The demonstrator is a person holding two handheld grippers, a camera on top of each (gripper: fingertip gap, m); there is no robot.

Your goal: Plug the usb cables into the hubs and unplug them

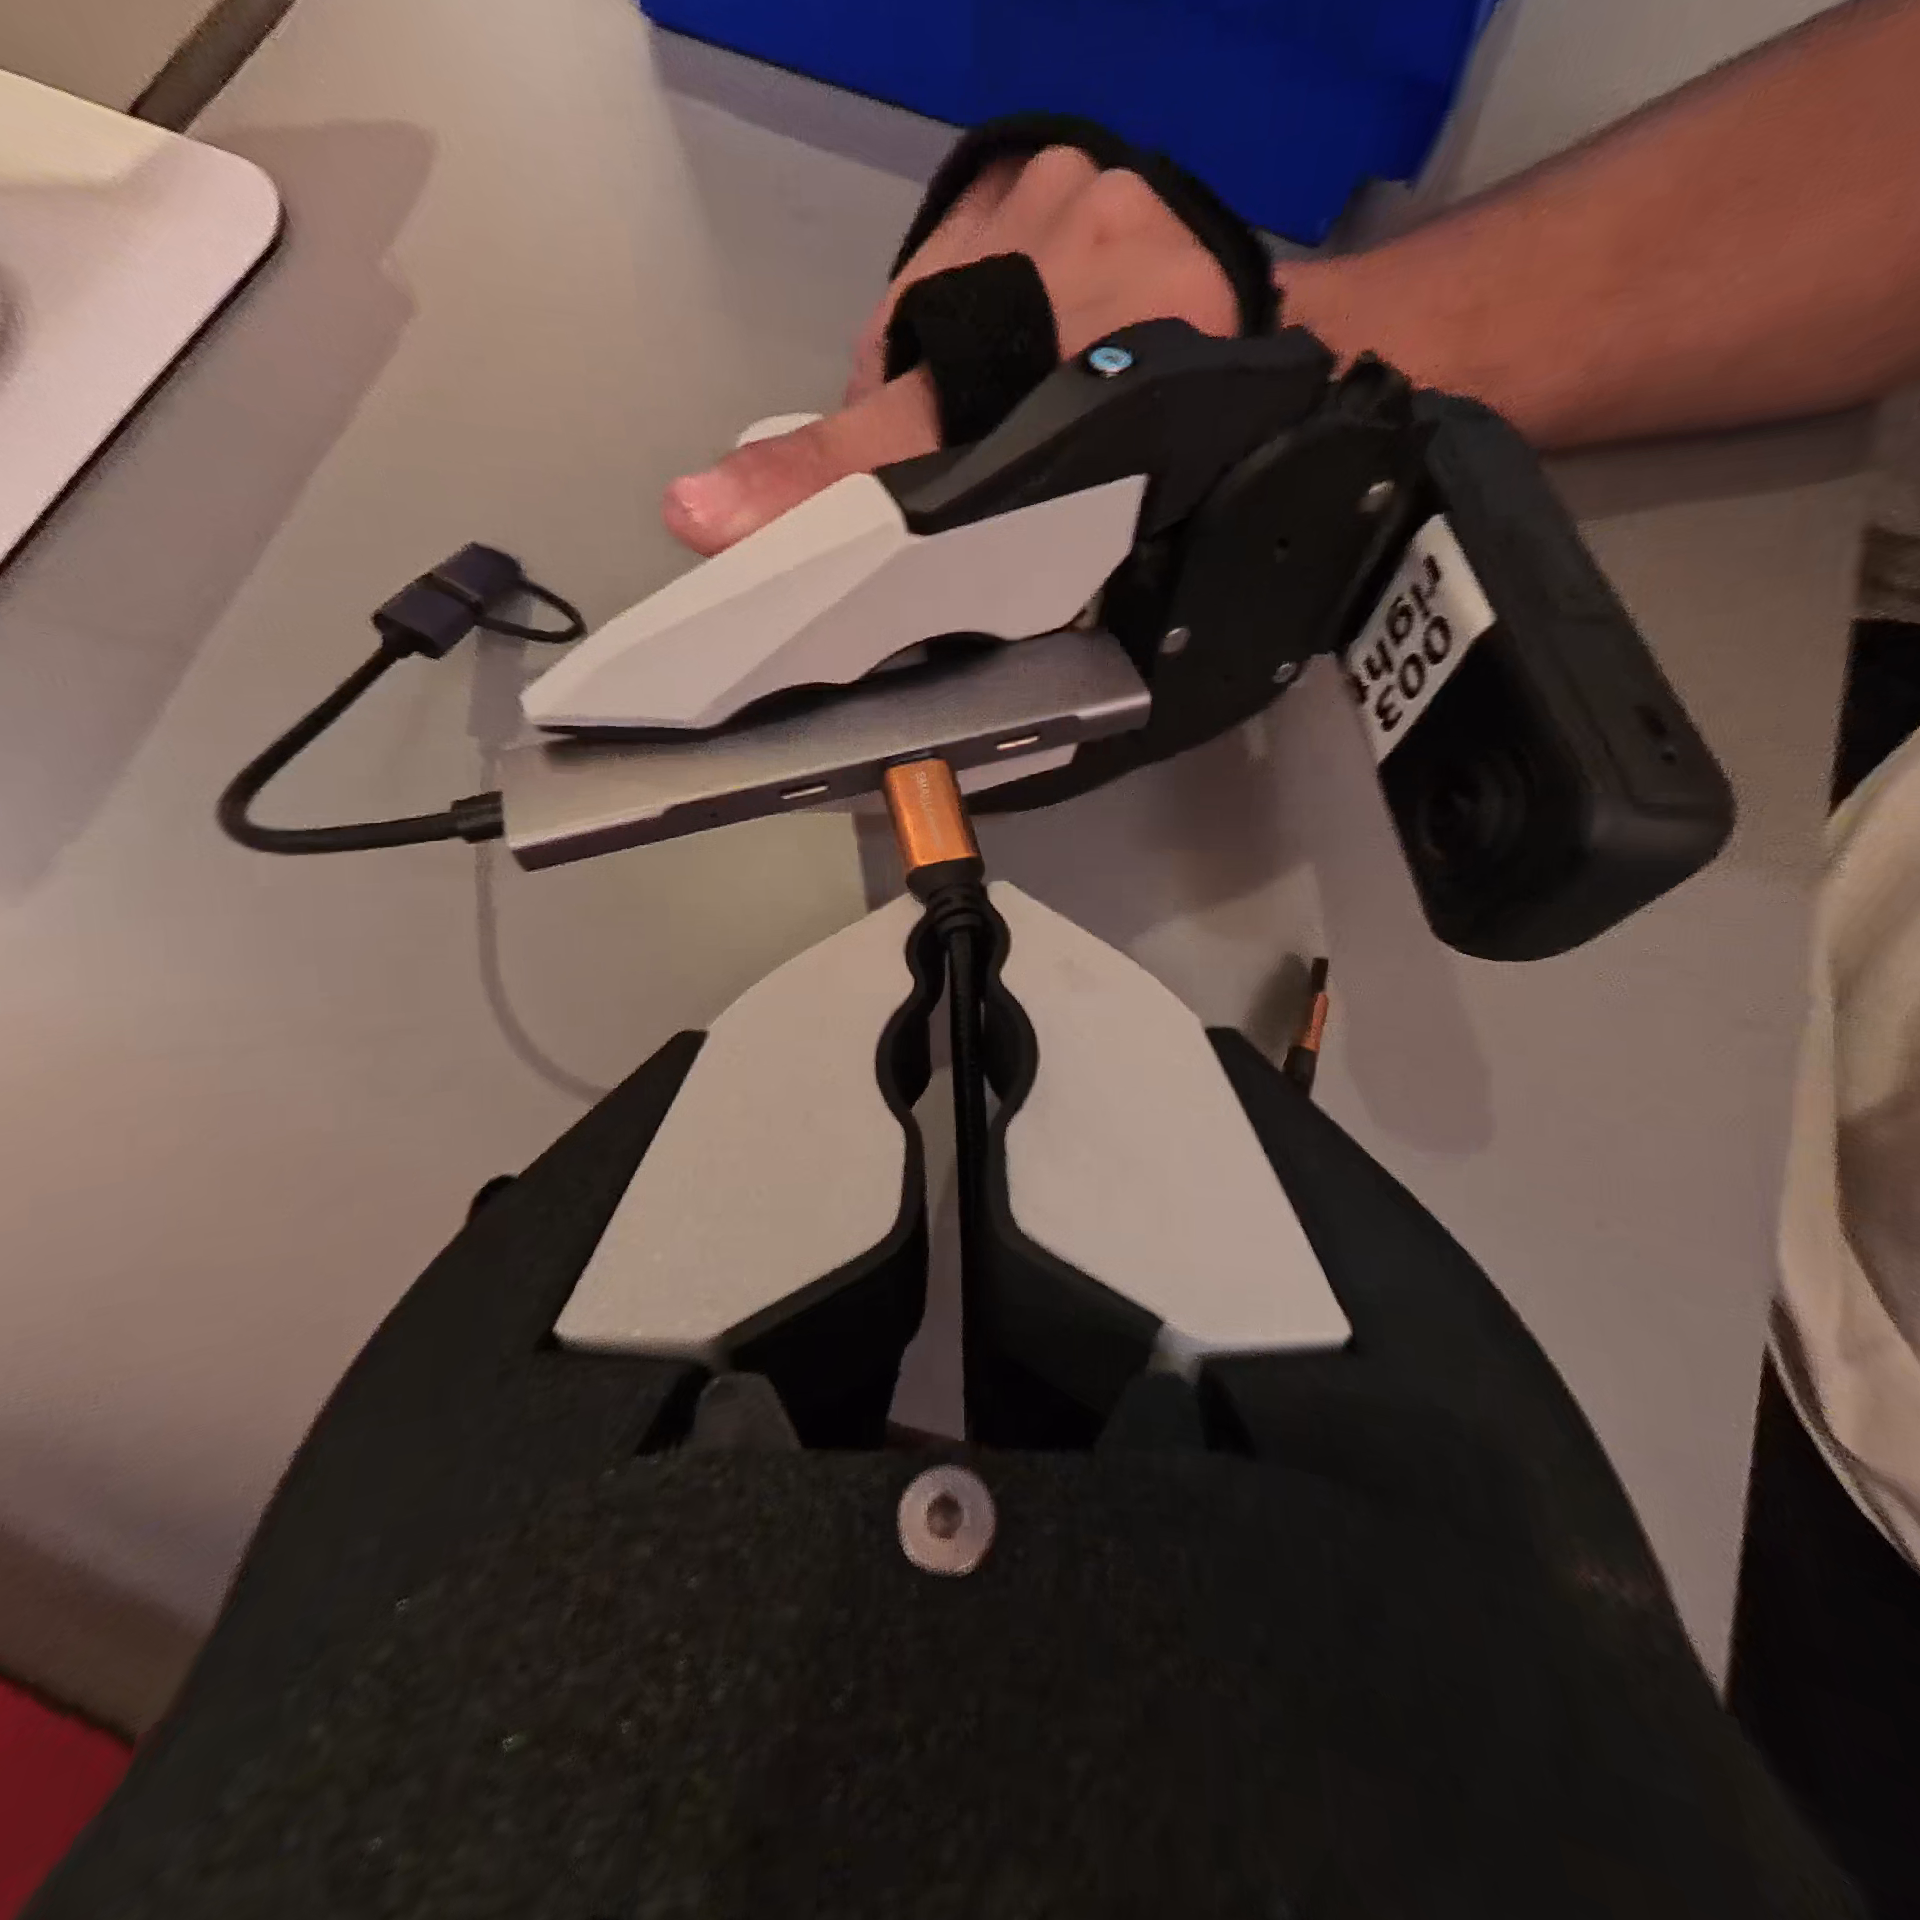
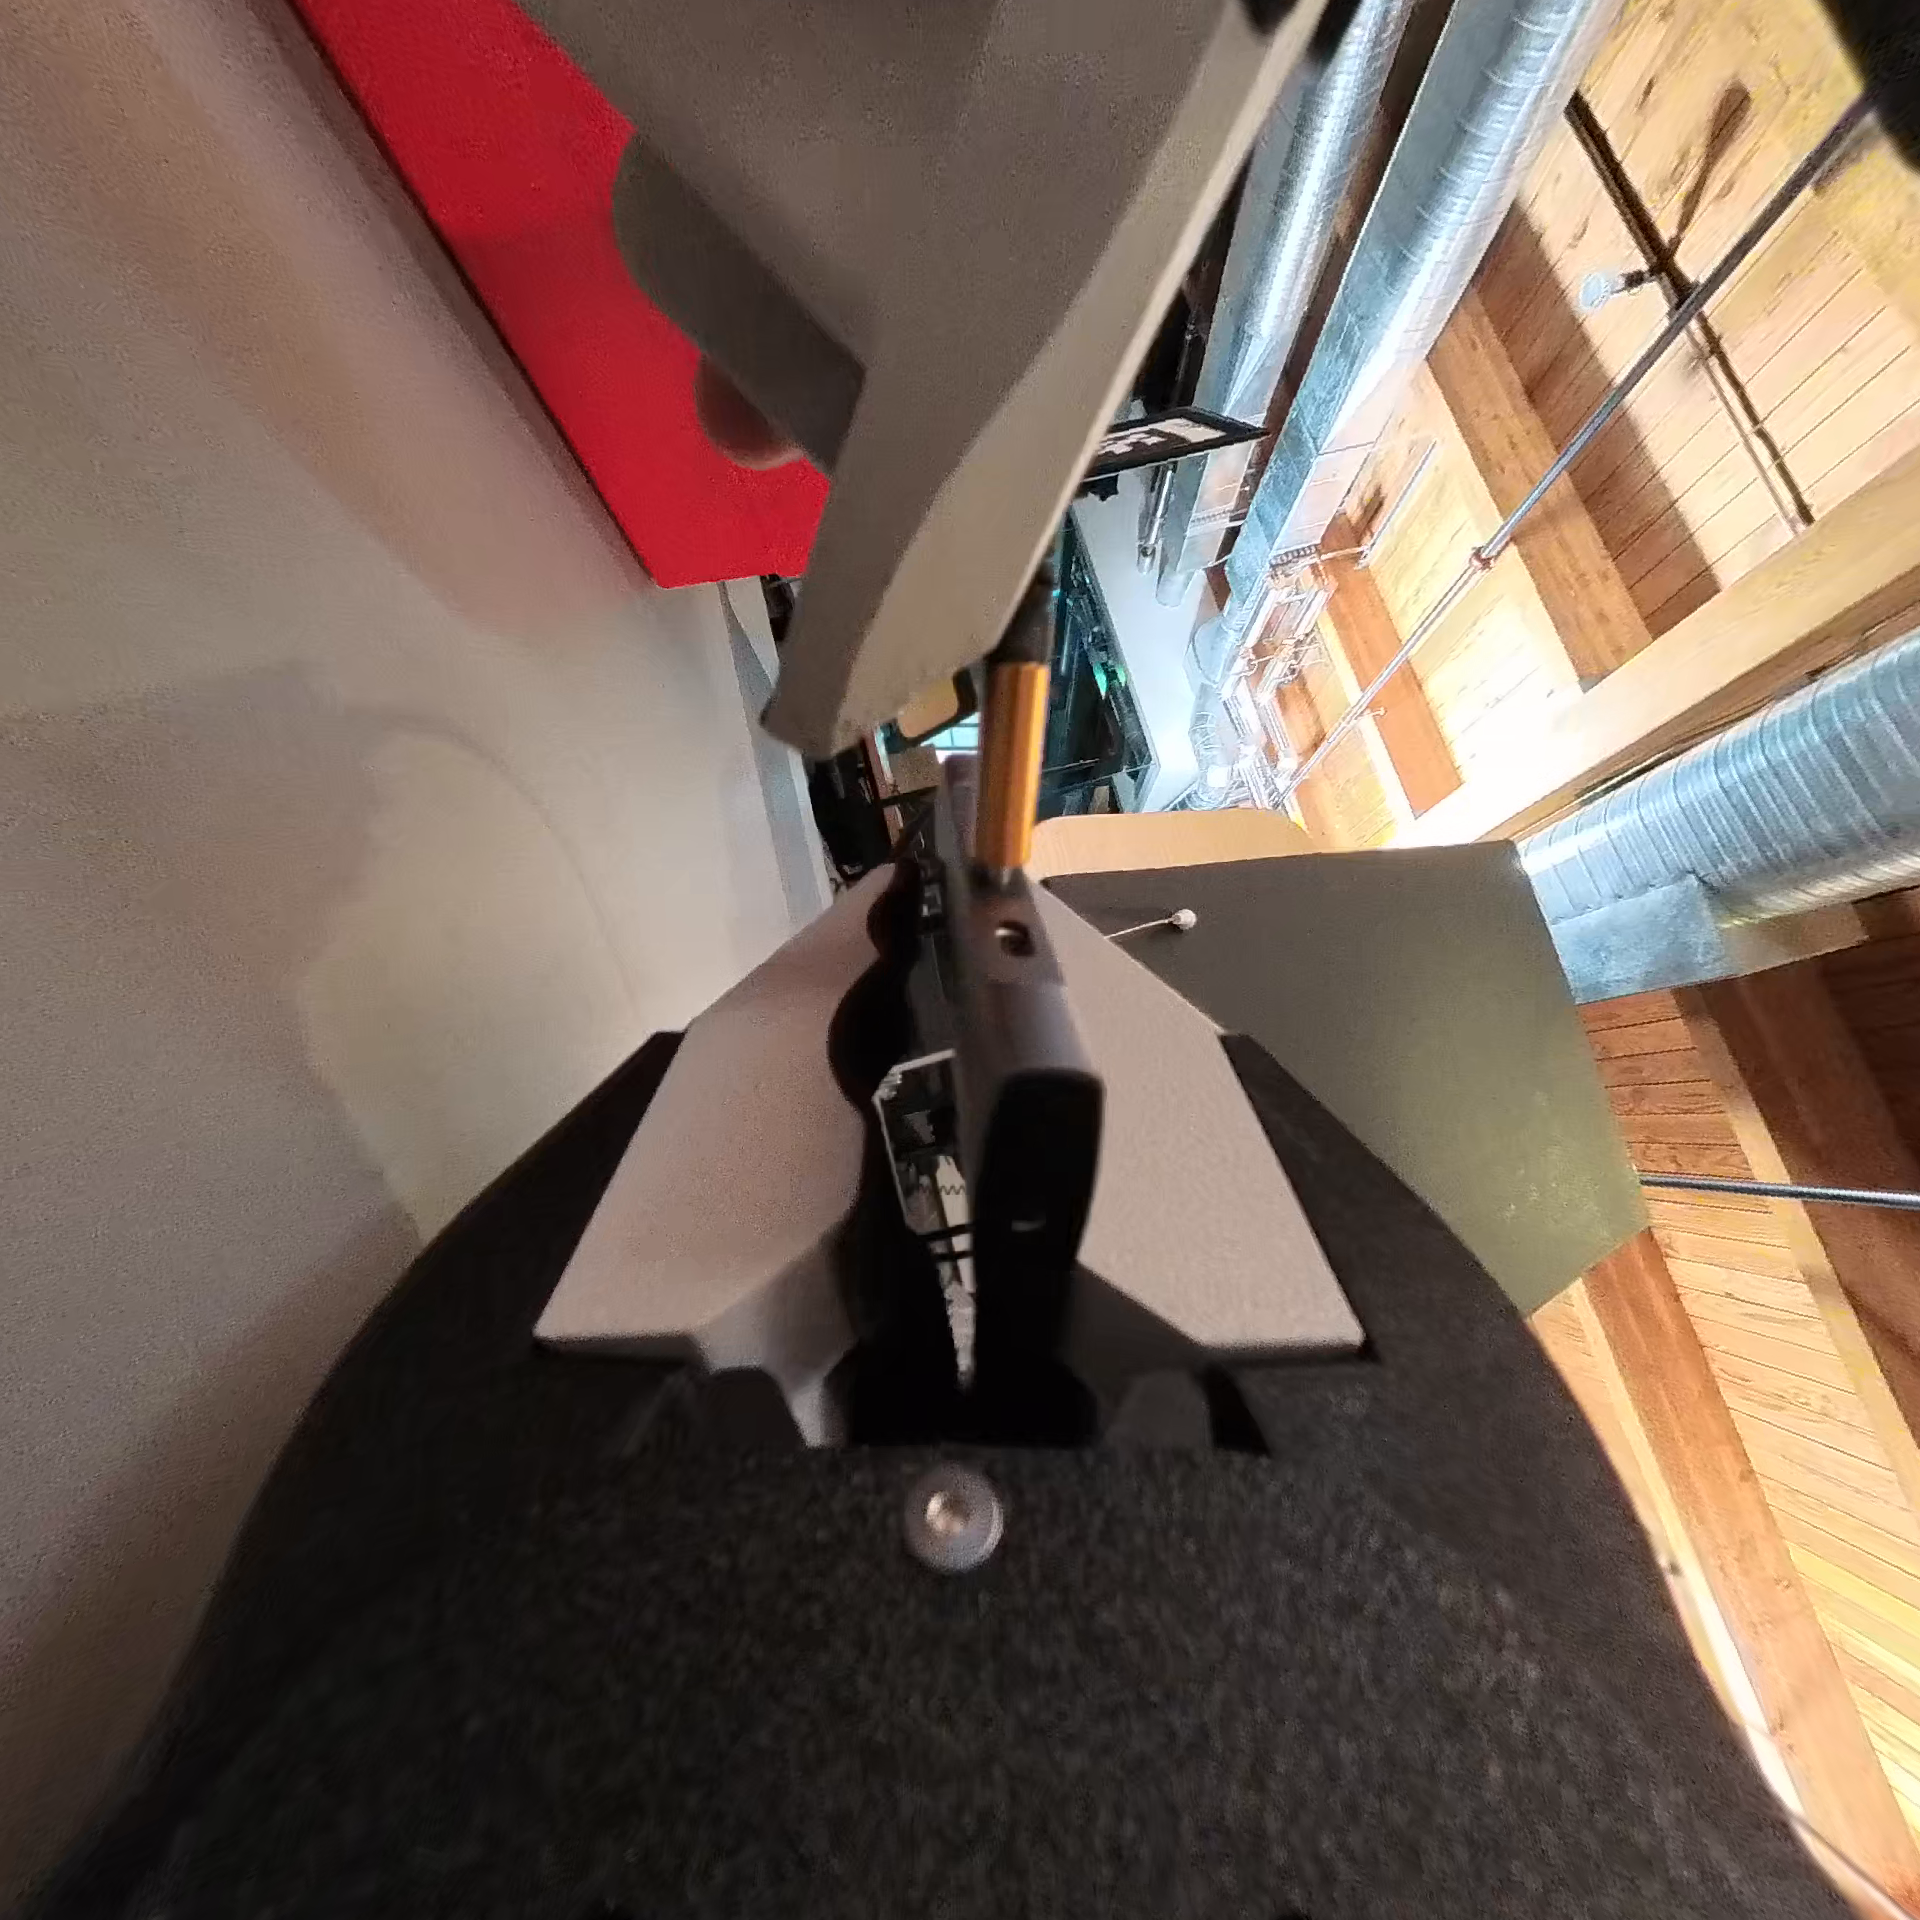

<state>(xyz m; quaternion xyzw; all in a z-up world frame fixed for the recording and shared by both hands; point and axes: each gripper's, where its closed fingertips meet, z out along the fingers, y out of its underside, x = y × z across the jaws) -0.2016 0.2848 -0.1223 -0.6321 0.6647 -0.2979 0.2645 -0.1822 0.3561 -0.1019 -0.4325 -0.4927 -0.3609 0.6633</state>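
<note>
Above a grey table point(image 1: 312, 1039), the left gripper point(image 1: 956, 914) pinches an orange-tipped cable point(image 1: 930, 821) plugged into a grey hub point(image 1: 665, 800), which the right gripper point(image 2: 961, 904) clamps; ceiling ducts point(image 2: 1403, 260) show only rightward.

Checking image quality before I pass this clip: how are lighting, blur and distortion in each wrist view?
Left wrist view: dim and warm, soft shadows on the table; hub and orange plug fairly sharp, edges slightly blurred, wide-angle stretch at the corners. Right wrist view: tilted sideways, strong glare on the wooden ceiling, red box blurred, duct curved.
</note>
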